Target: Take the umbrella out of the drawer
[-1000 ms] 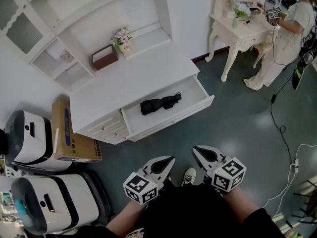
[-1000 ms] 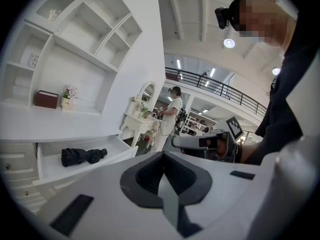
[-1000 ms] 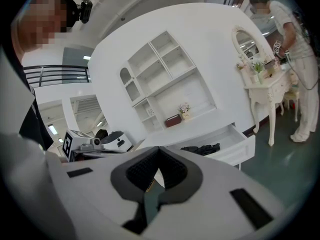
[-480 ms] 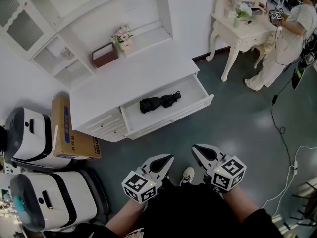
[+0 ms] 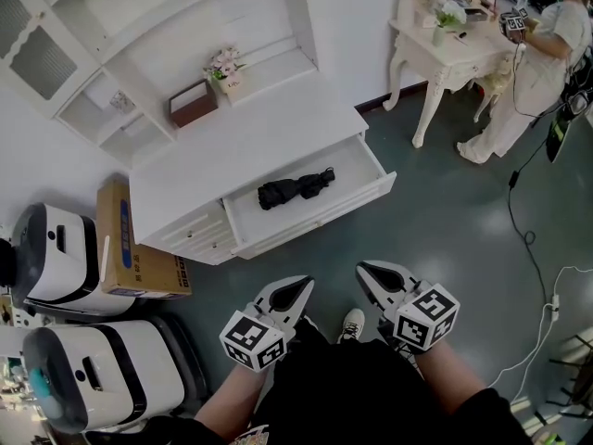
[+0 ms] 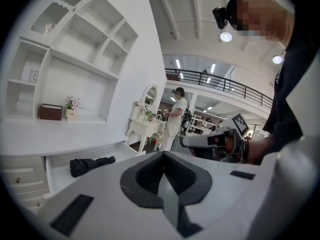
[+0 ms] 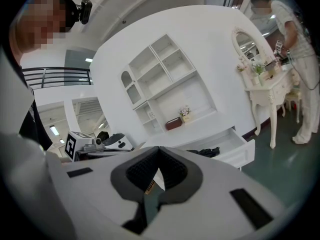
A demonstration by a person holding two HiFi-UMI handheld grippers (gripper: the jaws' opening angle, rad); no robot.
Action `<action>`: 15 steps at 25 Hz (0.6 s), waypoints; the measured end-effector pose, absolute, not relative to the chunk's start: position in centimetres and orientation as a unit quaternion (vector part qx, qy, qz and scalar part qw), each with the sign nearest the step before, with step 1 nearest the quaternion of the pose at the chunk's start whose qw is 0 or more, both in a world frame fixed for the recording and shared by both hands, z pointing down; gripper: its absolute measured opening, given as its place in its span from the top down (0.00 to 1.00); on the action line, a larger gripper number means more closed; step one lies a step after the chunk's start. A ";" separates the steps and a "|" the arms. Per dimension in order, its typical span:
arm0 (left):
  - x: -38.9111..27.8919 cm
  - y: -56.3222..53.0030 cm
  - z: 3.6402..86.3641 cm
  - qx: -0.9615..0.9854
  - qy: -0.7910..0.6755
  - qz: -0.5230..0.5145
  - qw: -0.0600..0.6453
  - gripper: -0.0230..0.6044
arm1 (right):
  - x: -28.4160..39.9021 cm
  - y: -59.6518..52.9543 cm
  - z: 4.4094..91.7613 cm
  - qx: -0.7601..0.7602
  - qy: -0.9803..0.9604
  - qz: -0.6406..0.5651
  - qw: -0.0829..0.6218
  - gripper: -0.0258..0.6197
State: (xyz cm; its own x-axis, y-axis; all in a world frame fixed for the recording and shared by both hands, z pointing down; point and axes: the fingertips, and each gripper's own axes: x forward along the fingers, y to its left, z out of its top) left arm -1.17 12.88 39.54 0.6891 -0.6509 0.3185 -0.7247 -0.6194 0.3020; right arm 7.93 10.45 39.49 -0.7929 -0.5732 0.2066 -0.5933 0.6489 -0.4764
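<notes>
Umbrella lay folded in open drawer, head view, well apart from left gripper and right gripper | left gripper view: jaws pressed together, nothing between | right gripper view: jaws pressed together, nothing between.

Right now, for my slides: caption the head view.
Folded black umbrella lies untouched in the open white drawer.

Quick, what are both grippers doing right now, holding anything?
Left gripper: closed, holding nothing.
Right gripper: closed, holding nothing.
</notes>
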 end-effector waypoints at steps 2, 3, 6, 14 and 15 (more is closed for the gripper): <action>-1.3 12.6 39.4 0.896 -0.384 0.094 0.203 0.96 | 7.8 10.1 39.3 0.322 -0.908 0.268 0.017 0.96; -1.5 12.4 39.4 0.896 -0.384 0.096 0.201 0.96 | 7.6 9.9 39.2 0.323 -0.907 0.269 0.016 0.96; -2.1 11.5 39.1 0.897 -0.385 0.103 0.192 0.96 | 7.2 8.9 39.1 0.327 -0.906 0.268 0.015 0.96; -4.8 8.2 39.3 0.902 -0.374 0.112 0.182 0.96 | 4.7 5.9 39.5 0.346 -0.900 0.262 0.026 0.96; -5.1 7.7 39.4 0.903 -0.372 0.112 0.183 0.96 | 4.4 5.5 39.6 0.350 -0.899 0.262 0.027 0.96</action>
State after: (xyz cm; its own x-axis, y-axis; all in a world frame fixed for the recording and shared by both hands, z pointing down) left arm -5.14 7.72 39.40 0.6987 -0.6302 0.3387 -0.7123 -0.6569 0.2472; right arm 4.35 5.53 39.55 -0.7540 -0.6143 0.2327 -0.6431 0.6180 -0.4521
